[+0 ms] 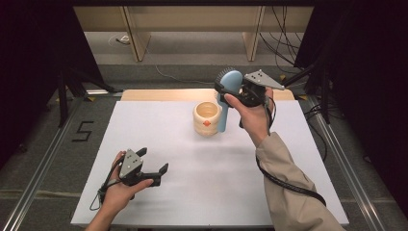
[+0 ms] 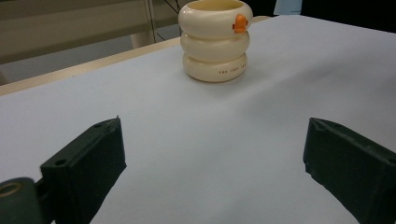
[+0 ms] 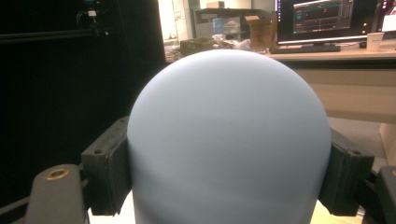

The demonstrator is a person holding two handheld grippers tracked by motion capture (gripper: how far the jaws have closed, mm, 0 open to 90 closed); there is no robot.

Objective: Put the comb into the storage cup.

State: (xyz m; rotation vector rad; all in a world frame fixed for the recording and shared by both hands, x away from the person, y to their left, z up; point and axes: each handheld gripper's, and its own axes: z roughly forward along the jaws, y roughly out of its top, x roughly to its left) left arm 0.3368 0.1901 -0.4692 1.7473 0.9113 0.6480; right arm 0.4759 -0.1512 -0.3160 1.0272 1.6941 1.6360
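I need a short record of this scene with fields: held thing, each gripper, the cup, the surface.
held thing: blue brush, head up, handle hanging down beside the cup
right gripper: shut on the brush head, raised above the table
left gripper: open, nothing between its jaws, low over the table
cup: cream, ringed, upright, orange mark on its side
surface: white table

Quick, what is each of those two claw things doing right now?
Left gripper: open, holding nothing, low over the table.
Right gripper: closed on the blue brush, held up beside the cream cup.
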